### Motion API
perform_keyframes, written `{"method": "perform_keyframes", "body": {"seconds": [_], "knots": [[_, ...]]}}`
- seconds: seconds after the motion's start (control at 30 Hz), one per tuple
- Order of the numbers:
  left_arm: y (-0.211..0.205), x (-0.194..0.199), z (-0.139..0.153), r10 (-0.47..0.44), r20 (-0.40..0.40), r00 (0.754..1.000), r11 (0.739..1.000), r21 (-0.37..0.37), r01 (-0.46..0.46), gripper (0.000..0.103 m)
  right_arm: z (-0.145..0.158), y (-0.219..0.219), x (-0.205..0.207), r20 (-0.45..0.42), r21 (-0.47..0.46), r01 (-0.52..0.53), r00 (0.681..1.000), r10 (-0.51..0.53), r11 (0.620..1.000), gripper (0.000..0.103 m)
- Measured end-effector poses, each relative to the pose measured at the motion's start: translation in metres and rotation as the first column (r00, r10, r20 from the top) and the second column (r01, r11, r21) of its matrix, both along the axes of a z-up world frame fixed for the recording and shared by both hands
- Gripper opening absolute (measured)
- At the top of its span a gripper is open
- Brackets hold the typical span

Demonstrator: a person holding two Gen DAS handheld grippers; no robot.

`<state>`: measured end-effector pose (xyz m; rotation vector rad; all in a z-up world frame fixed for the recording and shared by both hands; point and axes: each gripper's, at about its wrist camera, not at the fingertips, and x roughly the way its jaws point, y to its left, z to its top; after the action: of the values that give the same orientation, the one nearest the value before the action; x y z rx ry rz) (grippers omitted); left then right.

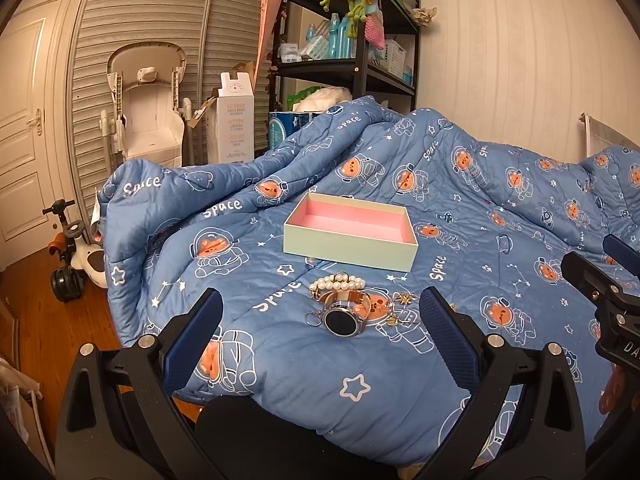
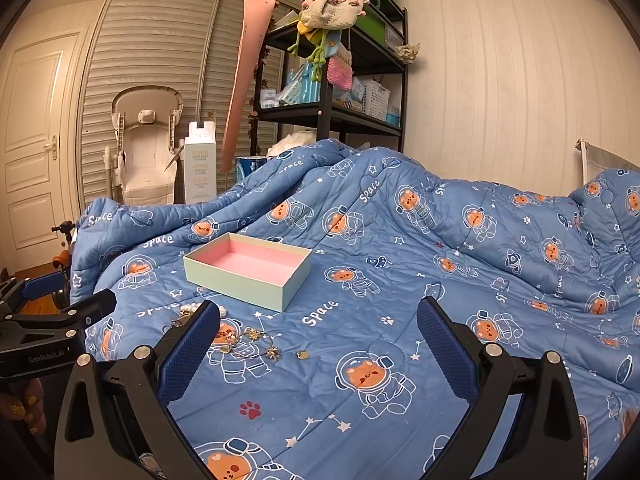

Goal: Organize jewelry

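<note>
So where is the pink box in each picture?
Left wrist view: the box sits on the quilt near the middle, just beyond the watch and pearls.
Right wrist view: the box lies left of centre, beyond the left finger.
Shared landmark: the black shelf stands behind the bed in both.

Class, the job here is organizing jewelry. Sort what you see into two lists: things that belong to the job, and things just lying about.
Belongs to the job:
pink-lined box, empty
watch
pearl bracelet
gold chains and charms
small gold piece
left gripper and right gripper, both open

Just lying about:
space quilt
black shelf
high chair
ride-on toy
</note>
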<state>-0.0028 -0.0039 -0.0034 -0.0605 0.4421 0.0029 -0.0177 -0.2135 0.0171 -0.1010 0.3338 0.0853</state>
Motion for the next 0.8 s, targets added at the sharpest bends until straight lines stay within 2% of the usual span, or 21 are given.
{"method": "perform_keyframes", "body": {"seconds": [0.53, 0.8], "knots": [[-0.001, 0.002, -0.004, -0.004, -0.014, 1.000, 1.000, -0.001, 0.004, 0.097, -0.001, 0.000, 0.001, -0.006, 0.001, -0.005, 1.000, 0.005, 1.000, 0.097], [0.001, 0.016, -0.015, -0.039, -0.096, 0.995, 0.998, -0.044, 0.035, 0.097, -0.008, 0.002, 0.012, -0.057, 0.008, -0.034, 0.998, 0.034, 0.999, 0.096]]}}
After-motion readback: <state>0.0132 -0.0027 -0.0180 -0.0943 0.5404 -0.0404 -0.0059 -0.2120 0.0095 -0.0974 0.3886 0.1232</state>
